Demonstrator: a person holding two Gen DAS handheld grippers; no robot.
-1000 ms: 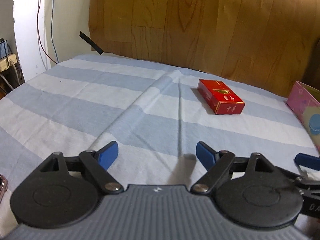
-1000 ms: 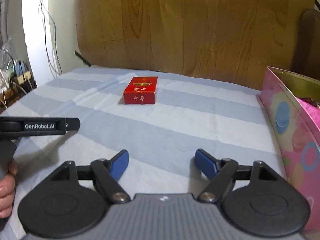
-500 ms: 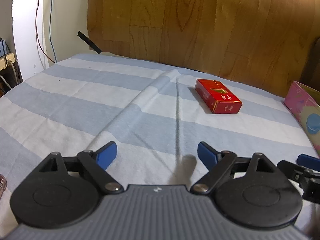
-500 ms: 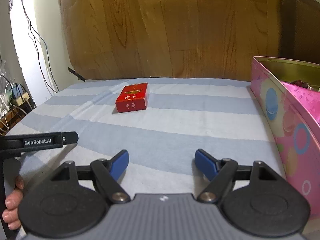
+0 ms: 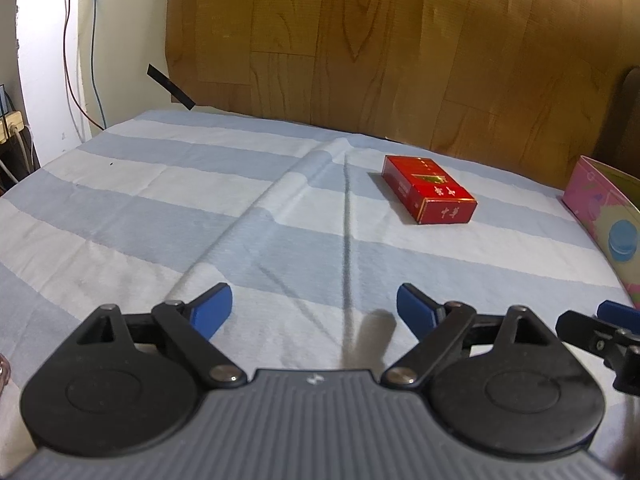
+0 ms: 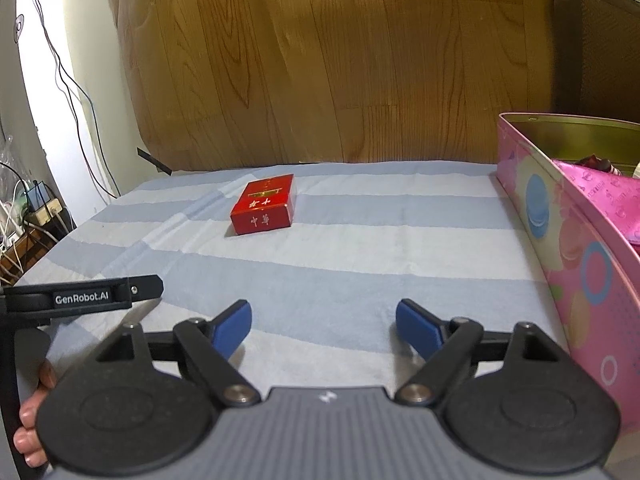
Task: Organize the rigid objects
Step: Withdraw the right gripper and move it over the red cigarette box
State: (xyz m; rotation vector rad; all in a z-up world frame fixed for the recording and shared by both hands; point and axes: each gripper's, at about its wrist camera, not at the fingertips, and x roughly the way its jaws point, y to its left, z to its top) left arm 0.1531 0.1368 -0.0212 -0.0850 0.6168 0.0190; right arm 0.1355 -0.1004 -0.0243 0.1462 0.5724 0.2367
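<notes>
A red cigarette box (image 5: pixel 430 188) lies flat on the blue-and-white striped cloth (image 5: pixel 160 200), ahead and right of my left gripper (image 5: pixel 314 306), which is open and empty. In the right wrist view the red box (image 6: pixel 264 204) lies ahead and left of my right gripper (image 6: pixel 324 320), also open and empty. A pink tin box (image 6: pixel 568 240) stands open on the right, with pink items inside; it also shows in the left wrist view (image 5: pixel 608 208).
A wood-grain board (image 6: pixel 340 60) stands behind the table. Cables and a power strip (image 6: pixel 36 208) hang off the left side. The left gripper's body (image 6: pixel 80 296) shows at the left of the right wrist view.
Both grippers have tilted up and shifted slightly; the red box sits a little further left in each view. Both stay open.
</notes>
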